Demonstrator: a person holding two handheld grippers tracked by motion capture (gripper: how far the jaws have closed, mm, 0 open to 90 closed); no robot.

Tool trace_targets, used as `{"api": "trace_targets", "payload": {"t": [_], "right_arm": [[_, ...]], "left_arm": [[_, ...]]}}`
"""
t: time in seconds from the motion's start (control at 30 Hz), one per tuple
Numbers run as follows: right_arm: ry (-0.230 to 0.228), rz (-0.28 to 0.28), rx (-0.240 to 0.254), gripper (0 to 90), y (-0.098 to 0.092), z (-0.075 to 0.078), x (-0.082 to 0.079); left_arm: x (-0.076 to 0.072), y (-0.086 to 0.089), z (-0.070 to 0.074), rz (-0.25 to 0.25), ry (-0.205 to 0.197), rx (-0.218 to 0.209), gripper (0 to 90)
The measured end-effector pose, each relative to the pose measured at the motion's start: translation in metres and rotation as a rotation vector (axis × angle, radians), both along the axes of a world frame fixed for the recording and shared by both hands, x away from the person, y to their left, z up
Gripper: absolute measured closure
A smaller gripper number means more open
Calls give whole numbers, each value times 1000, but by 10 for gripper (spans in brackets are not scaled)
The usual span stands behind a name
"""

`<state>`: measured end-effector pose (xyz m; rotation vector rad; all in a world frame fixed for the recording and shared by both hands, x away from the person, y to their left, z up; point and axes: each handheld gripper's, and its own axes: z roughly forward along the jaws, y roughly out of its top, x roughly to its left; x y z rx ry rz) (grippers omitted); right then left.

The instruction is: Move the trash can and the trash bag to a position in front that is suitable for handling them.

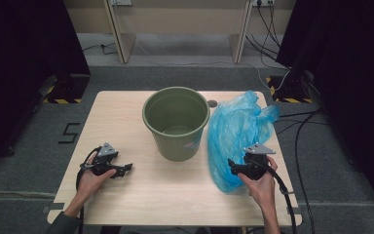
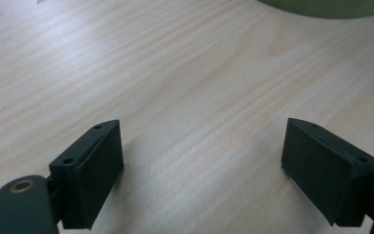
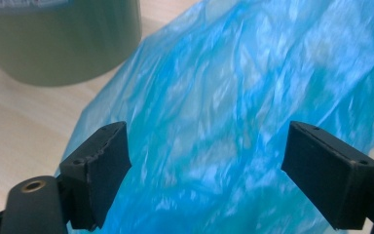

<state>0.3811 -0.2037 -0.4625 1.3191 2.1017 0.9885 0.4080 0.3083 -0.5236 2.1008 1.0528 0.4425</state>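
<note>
Your right gripper [image 1: 233,165] sits over the near end of the crumpled blue plastic bag [image 1: 236,131], jaws spread wide, nothing clamped; whether a pad brushes the film is unclear from the blur. The bag lies along the table's [image 1: 165,195] right edge, reaching toward the far right corner, touching the green bucket [image 1: 176,122] at centre-far. Your left gripper [image 1: 125,168] rests near the left edge, jaws wide apart over bare wood, holding nothing.
</note>
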Motion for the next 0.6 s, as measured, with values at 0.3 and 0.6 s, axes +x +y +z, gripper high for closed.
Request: {"api": "trace_targets", "payload": {"t": [0.3,0.6], "right_arm": [[33,17,13,156,-6,-15,-10],[83,25,-28,155,-2,-27,-10]], "left_arm": [[-6,5,0,-5,0,2,139],[-6,4,0,-5,-1,2,138]]}}
